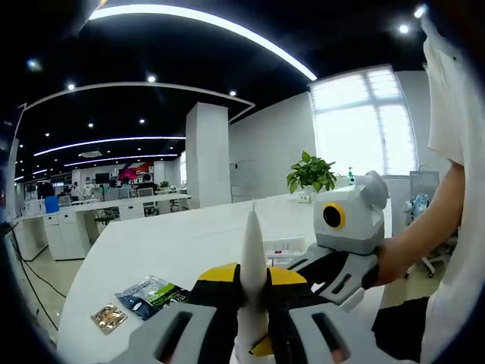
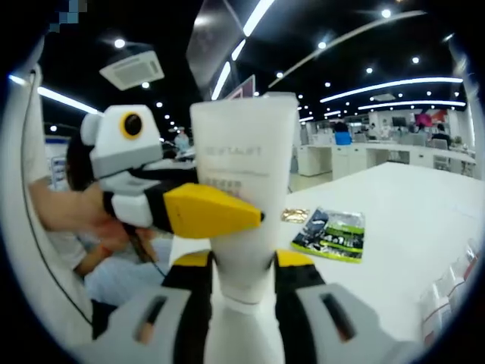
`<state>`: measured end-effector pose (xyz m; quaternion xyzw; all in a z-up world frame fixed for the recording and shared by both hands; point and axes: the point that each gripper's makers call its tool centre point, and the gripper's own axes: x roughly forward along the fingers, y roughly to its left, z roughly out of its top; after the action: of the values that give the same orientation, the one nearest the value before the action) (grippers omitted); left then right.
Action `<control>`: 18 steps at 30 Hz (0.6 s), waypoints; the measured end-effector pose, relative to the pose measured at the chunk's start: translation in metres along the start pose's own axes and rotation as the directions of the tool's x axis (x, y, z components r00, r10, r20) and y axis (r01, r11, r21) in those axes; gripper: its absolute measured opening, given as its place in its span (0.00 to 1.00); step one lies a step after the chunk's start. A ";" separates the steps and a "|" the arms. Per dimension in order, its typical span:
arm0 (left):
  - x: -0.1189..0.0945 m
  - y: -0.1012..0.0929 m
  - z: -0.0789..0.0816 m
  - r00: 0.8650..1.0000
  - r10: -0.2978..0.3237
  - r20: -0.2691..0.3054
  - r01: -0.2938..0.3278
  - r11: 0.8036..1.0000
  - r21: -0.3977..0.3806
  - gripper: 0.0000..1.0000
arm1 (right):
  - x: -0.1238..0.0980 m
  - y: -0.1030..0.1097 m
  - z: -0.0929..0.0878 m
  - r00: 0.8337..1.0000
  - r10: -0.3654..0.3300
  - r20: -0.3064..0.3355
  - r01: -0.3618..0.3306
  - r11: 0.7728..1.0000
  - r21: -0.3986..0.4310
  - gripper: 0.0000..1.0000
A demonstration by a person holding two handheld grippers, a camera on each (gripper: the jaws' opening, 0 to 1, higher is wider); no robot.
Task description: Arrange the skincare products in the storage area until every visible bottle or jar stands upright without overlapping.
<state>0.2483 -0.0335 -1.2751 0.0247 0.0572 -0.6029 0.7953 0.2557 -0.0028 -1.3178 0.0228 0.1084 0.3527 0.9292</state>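
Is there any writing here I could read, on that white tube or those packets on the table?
White plastic tube: faint grey print lines, too blurred to read.
Green-and-black sachet on the white table: lettering too small.
Small gold packet: nothing legible.

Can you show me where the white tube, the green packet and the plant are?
white tube (image 2: 242, 189), right gripper view, its flat body.
green packet (image 2: 332, 233), right gripper view, its middle.
plant (image 1: 311, 173), left gripper view, its leaves.

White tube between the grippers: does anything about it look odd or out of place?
Yes. The white tube is held in mid-air, both the right gripper and left gripper shut on it, above the white table, not standing anywhere. Two packets lie flat on the table.
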 end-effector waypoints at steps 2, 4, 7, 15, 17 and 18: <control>-0.001 0.000 0.000 1.000 -0.015 0.005 0.015 1.000 -0.011 0.12 | 0.000 -0.002 -0.002 1.000 0.007 -0.011 -0.007 1.000 -0.005 0.33; -0.001 -0.001 0.000 0.999 -0.038 0.005 0.039 0.999 -0.002 0.12 | -0.001 -0.003 -0.006 0.999 0.011 -0.030 -0.012 1.000 -0.012 0.36; -0.001 -0.007 0.000 0.996 -0.086 -0.005 0.086 0.996 0.031 0.12 | -0.001 0.000 -0.010 0.998 0.047 -0.046 -0.048 0.998 -0.027 0.37; -0.001 -0.011 0.000 0.983 -0.179 -0.027 0.180 0.983 0.029 0.12 | 0.006 0.008 -0.019 0.984 0.130 -0.120 -0.137 0.989 -0.058 0.35; -0.002 -0.011 0.000 0.980 -0.195 -0.030 0.195 0.981 0.020 0.12 | 0.008 0.009 -0.018 0.982 0.140 -0.125 -0.150 0.986 -0.070 0.33; -0.002 -0.012 0.000 0.978 -0.206 -0.031 0.206 0.978 0.013 0.12 | 0.009 0.009 -0.018 0.981 0.147 -0.129 -0.158 0.985 -0.073 0.29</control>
<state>0.2363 -0.0352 -1.2748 0.0339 0.0662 -0.6821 0.7275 0.2524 0.0097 -1.3359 -0.0294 0.1484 0.4278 0.8911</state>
